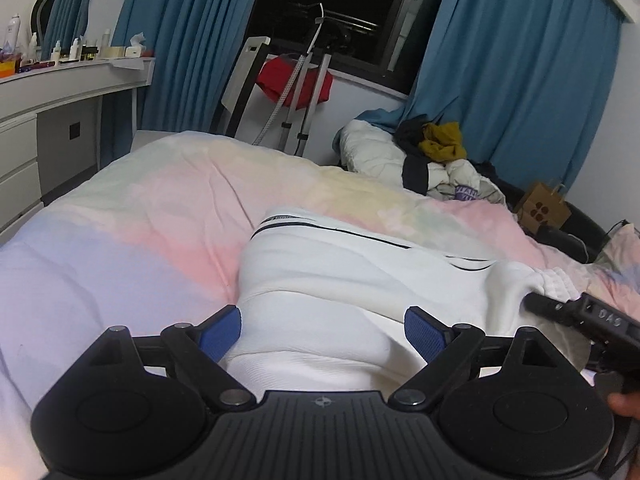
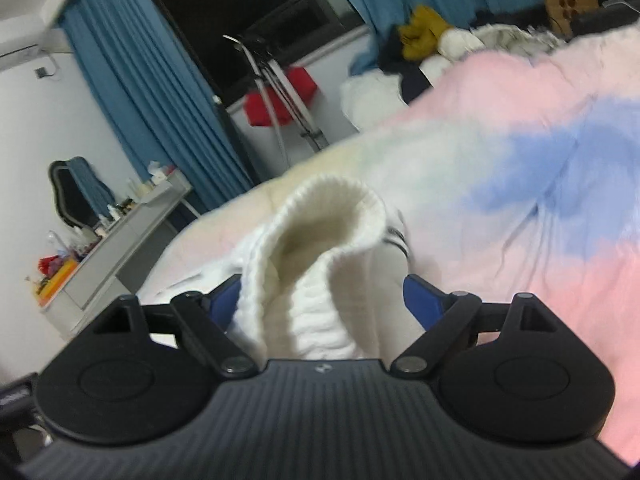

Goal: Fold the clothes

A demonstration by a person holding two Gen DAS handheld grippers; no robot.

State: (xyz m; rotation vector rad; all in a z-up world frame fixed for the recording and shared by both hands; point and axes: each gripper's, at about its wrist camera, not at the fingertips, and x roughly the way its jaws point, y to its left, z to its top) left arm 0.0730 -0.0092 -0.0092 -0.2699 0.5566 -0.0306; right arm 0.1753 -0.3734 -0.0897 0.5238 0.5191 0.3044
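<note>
A white garment [image 1: 340, 272] with thin dark stripes lies bunched on the pastel duvet [image 1: 132, 216]. My left gripper [image 1: 322, 330] is open, its blue pads [image 1: 222, 332] wide apart with white fabric lying between them. My right gripper [image 2: 322, 300] is also open, and the garment's ribbed cuff [image 2: 328, 216] stands up between its blue pads [image 2: 422, 300]. In the left wrist view the right gripper [image 1: 576, 316] shows at the right edge, against the ribbed cuff [image 1: 552, 282].
A pile of clothes and a white quilt [image 1: 424, 156] lies at the bed's far corner. A white dresser [image 1: 60, 92] with bottles stands left. A red item on a metal stand [image 1: 296, 80] sits under the window. A brown paper bag [image 1: 544, 208] is at the right.
</note>
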